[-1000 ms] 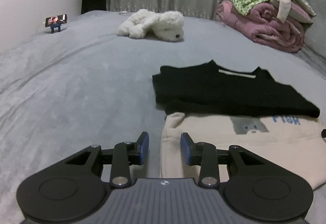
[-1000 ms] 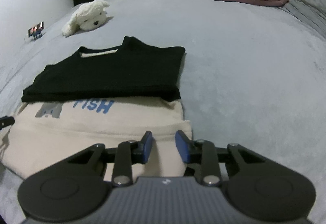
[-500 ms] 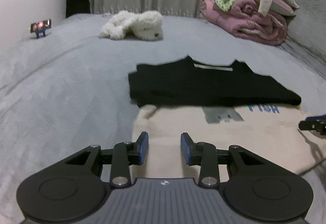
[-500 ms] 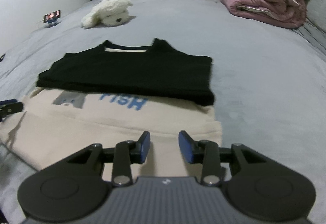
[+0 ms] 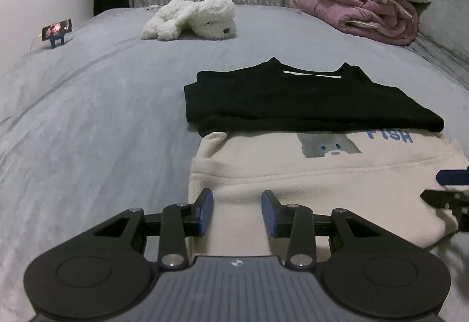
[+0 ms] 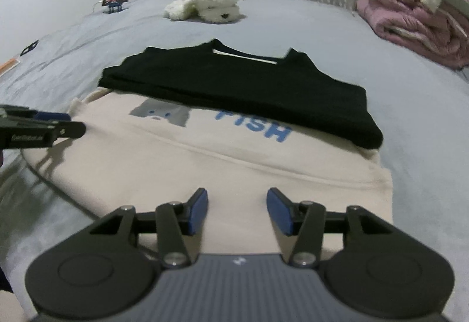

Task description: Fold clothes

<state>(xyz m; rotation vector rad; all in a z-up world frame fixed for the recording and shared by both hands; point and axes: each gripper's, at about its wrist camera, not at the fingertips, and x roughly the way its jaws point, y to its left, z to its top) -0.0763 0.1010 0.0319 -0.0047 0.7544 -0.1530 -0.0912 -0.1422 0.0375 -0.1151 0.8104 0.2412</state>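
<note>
Both grippers, left gripper (image 5: 237, 212) and right gripper (image 6: 237, 210), now gape wider over cream sweatshirt (image 5: 293, 184); folded black top (image 5: 293, 102) lies unmoved; near-hem grab looks likely.

Folded black top (image 5: 307, 99), overlapping cream sweatshirt (image 5: 322, 181)
</note>
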